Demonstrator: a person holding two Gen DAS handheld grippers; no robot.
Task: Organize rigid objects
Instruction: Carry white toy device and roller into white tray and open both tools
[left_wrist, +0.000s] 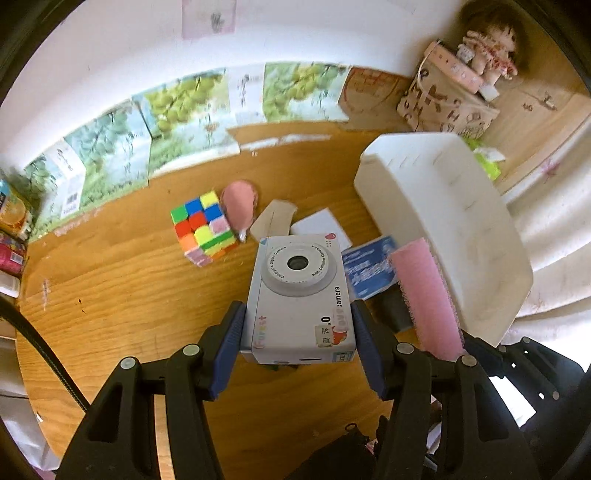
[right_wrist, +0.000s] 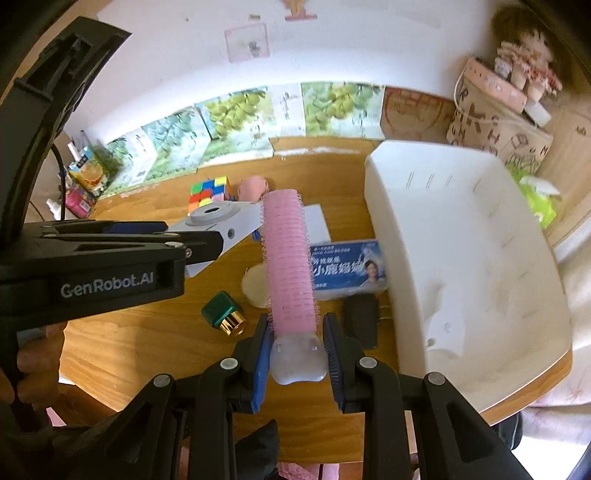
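We've got the left gripper (left_wrist: 299, 332) clamped on the "Forest Love camera" toy camera (left_wrist: 301, 295); right gripper (right_wrist: 297, 345) pinches the pink hair roller (right_wrist: 290, 266), "GenRobot.AI" showing.

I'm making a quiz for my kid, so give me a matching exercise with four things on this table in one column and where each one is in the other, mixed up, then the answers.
Things:
1. toy camera
2. pink hair roller
3. puzzle cube
4. green bottle

Places:
A. on the table, in front of the fruit cartons
B. held in the right gripper
C. lying on the table near the roller, gold cap end toward the viewer
D. held in the left gripper

Pairs: 1-D, 2-B, 3-A, 4-C
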